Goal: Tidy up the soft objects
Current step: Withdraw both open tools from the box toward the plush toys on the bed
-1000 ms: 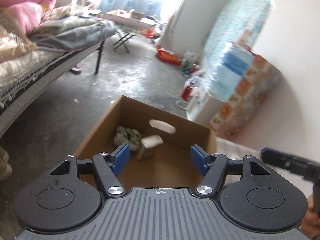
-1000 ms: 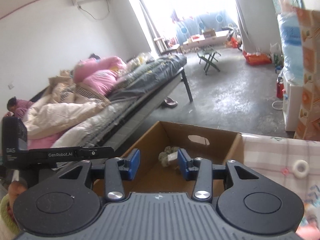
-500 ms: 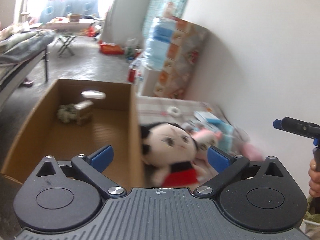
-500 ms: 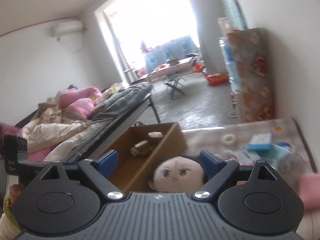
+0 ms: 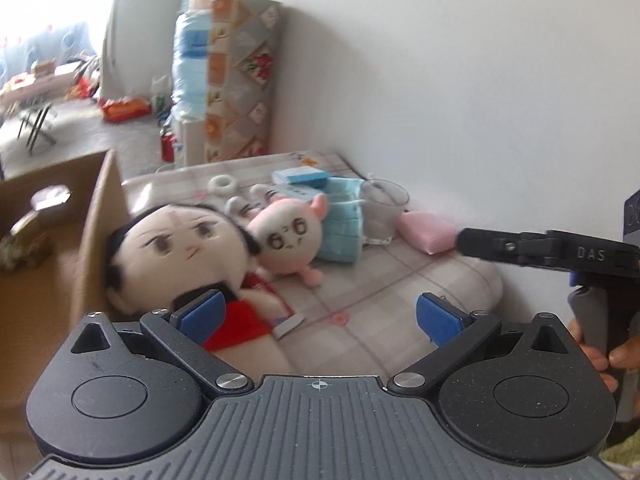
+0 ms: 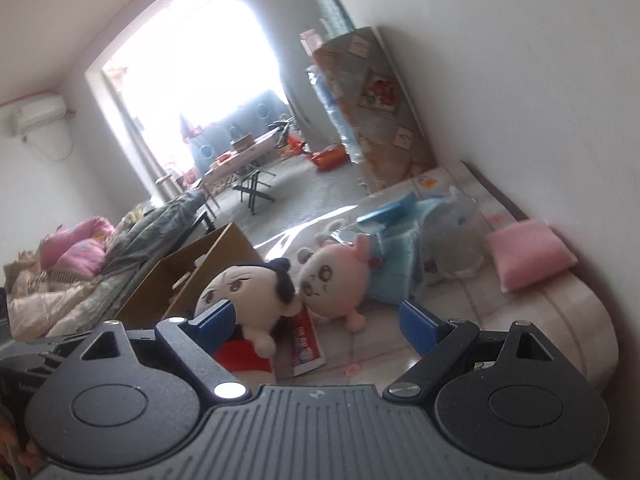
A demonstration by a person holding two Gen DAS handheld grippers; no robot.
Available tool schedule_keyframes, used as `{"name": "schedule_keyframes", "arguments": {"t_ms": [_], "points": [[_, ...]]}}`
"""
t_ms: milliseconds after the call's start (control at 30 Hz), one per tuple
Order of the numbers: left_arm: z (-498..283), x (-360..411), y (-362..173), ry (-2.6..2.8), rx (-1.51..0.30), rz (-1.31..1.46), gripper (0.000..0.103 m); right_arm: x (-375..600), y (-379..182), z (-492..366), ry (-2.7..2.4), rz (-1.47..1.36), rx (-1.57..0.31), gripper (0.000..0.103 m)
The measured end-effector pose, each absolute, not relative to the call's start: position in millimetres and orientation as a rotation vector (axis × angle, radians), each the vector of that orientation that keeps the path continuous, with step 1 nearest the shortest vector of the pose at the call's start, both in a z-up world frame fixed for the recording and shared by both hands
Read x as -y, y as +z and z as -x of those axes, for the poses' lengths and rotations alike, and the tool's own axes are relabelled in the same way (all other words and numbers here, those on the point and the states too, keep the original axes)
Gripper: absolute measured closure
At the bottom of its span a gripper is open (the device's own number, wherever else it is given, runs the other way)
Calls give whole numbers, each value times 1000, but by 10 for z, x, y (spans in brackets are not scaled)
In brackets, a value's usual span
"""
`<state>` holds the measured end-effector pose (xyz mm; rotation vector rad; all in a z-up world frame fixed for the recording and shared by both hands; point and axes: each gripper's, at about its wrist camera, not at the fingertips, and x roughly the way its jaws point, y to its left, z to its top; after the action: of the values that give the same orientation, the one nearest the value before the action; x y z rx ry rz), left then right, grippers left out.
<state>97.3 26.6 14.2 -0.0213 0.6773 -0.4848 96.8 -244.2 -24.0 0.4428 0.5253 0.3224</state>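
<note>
A black-haired doll in red lies on the checked table against the cardboard box. A pink round plush lies beside it, with a blue cloth and a small pink cushion behind. My left gripper is open and empty, its left finger over the doll's body. My right gripper is open and empty above the doll and plush; it also shows in the left wrist view near the cushion.
The box holds a rolled greenish cloth. A clear cup, a tape roll, a blue-white packet and a tube lie on the table. The wall is close on the right. A bed stands left.
Both grippers swung right from over the box to the table. Both opened wider. The doll, plush and cushion came into view.
</note>
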Motion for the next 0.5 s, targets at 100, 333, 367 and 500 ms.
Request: {"name": "schedule_keyframes", "arguments": {"t_ms": [100, 333, 367, 500], "points": [[-1062, -29, 80, -488, -655, -41, 1, 2529, -384, -1068, 308, -504, -530, 12], [-1441, 355, -35, -424, -630, -225, 2, 2735, -585, -1237, 262, -576, -530, 13], [-1487, 385, -47, -426, -633, -229, 2, 2756, -595, -1231, 237, -563, -522, 13], [-1651, 499, -91, -433, -638, -248, 3, 2856, -624, -1264, 111, -444, -492, 13]]}}
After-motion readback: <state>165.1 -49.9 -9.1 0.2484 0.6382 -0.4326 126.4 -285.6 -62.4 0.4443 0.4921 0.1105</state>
